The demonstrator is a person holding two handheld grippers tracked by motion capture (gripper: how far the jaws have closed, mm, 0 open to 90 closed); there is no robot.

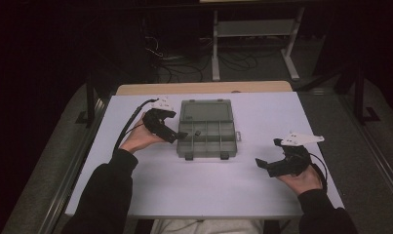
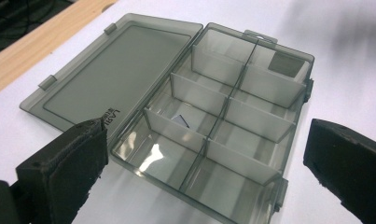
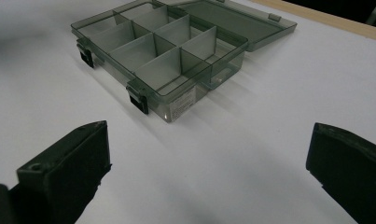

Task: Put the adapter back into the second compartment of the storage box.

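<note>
A smoky-grey clear plastic organiser box (image 1: 206,138) lies mid-table with its lid (image 1: 206,111) folded flat on the far side. White dividers split it into several compartments (image 2: 232,116). One compartment holds a small dark piece (image 2: 181,120), also seen as a speck (image 1: 197,132) from above. My left gripper (image 1: 177,134) is at the box's left edge, and its view has the jaws wide open over the box (image 2: 269,154) and the lid (image 2: 115,79). My right gripper (image 1: 268,152) stands open over bare table, to the right of the box (image 3: 162,51), holding nothing.
The white tabletop (image 1: 262,112) has open room around the box. A wooden edge (image 1: 204,87) runs along the far side. Two black latches (image 3: 140,100) sit on the box's near wall. Cables and a white frame (image 1: 252,29) stand on the floor beyond.
</note>
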